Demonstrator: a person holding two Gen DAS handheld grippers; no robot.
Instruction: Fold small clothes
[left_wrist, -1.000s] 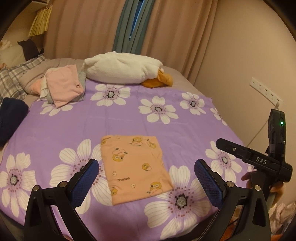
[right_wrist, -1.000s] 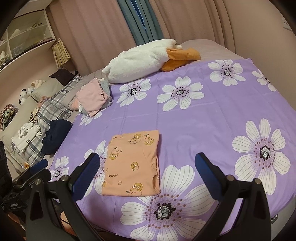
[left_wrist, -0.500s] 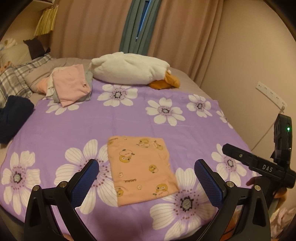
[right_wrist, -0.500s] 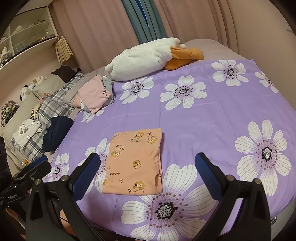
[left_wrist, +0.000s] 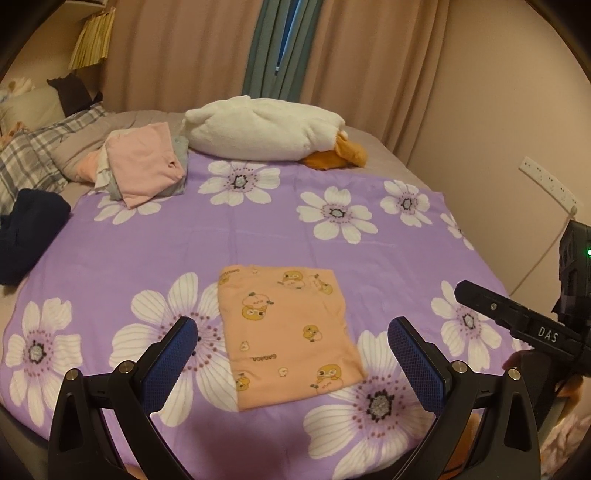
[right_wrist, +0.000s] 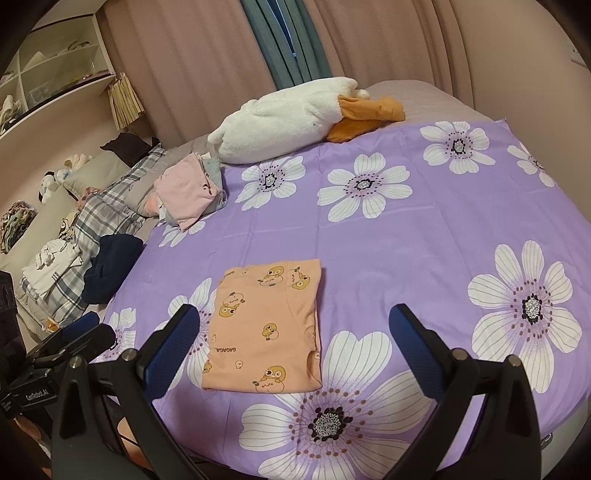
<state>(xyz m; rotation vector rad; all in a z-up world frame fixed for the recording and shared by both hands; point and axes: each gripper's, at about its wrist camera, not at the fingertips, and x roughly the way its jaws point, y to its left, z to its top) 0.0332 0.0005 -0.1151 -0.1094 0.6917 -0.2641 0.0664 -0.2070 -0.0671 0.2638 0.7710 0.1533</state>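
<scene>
Both tongs, left tongs (left_wrist: 291, 343) and right tongs (right_wrist: 293, 328), hang released and empty near the folded orange garment (left_wrist: 286, 332), lying flat on the bed (left_wrist: 258, 236), probably finished.

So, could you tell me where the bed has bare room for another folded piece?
Free: purple sheet right of the folded orange garment, and the strip between it and the white plush. Crowded: left edge, with the pink pile and navy garment.

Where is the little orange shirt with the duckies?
The folded orange garment lies flat on the purple flowered sheet near its front edge, in the middle of both wrist views, just ahead of the open grippers.
</scene>
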